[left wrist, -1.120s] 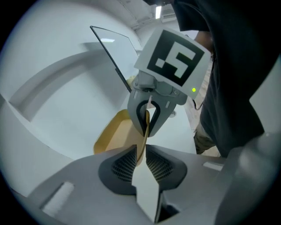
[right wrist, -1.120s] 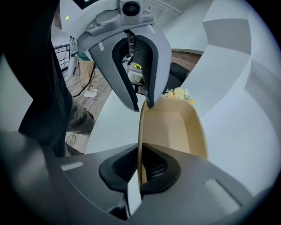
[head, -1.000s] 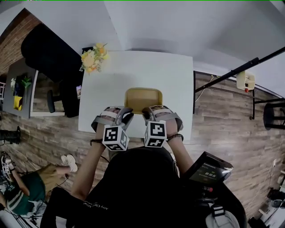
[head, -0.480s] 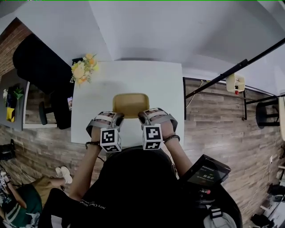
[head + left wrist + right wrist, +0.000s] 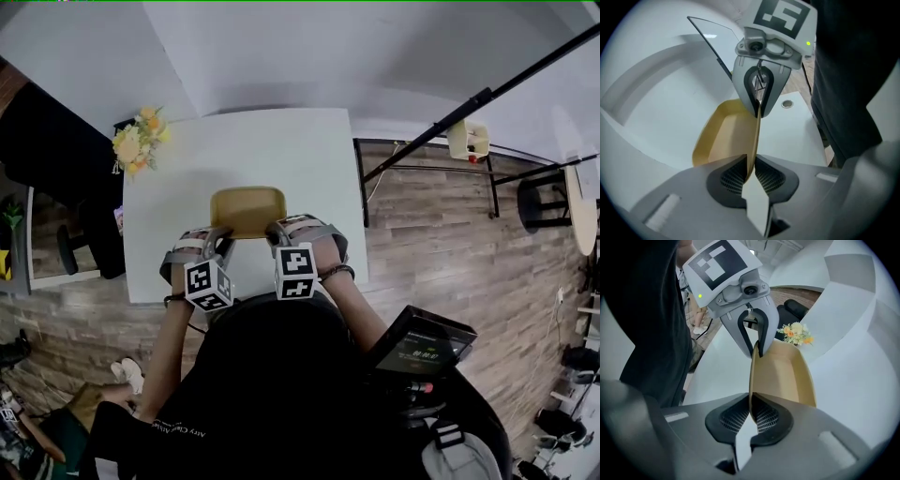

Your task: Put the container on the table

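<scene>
start from the wood-plank floor [image 5: 422, 234] and the white table [image 5: 281, 141] standing on it. find the yellow container [image 5: 247, 208] over the near half of the table, close to the front edge, open side up; cannot tell whether resting on the top or just clear of it. held by the near wall at two places, probably to keep it level on the way down. check the right gripper [image 5: 750, 411]: clamped tight on the right part of that wall. check the left gripper [image 5: 751, 169]: narrow, just eased a little wider, with the left part of the wall between the pads and apparently touched on both sides. judged as the set-down step, nearly done. note the flower bunch [image 5: 136, 145] at the far left corner, well apart and out of the path. count: one table, one container, two grippers, one flower bunch.
</scene>
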The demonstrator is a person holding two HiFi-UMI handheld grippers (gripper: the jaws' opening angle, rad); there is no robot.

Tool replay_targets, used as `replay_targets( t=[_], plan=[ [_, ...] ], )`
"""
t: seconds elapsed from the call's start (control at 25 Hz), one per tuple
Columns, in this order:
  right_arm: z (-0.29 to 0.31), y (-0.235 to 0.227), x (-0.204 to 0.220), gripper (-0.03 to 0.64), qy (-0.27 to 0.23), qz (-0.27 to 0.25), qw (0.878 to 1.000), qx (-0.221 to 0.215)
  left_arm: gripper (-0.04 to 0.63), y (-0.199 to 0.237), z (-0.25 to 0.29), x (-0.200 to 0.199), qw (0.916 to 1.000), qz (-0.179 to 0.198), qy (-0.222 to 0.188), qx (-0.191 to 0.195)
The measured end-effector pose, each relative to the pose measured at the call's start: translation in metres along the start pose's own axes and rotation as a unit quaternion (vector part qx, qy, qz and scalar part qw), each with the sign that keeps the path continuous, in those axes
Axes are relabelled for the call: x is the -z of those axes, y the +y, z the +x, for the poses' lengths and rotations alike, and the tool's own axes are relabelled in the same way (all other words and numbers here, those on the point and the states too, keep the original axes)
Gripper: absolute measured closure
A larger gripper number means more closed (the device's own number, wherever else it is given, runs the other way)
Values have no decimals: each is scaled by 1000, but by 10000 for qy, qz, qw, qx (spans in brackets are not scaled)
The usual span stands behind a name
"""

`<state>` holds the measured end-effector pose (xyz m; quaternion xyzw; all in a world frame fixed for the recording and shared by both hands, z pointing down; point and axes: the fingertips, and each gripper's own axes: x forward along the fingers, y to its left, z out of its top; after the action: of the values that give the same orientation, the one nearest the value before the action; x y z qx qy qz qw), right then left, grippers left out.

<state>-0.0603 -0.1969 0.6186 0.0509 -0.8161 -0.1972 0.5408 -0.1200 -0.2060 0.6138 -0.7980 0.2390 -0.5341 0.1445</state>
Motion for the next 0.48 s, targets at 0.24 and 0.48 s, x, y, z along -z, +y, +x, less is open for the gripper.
replay_targets(
  t=[0.24, 0.48],
  plan=[
    [-3, 3, 5, 583, -49, 209, 9997, 94, 537, -8, 6, -2, 9955, -919, -179, 131],
    [6, -14, -4, 568, -179, 250, 9988, 380, 524, 1, 14, 11, 9734, -2253, -350, 246]
  ],
)
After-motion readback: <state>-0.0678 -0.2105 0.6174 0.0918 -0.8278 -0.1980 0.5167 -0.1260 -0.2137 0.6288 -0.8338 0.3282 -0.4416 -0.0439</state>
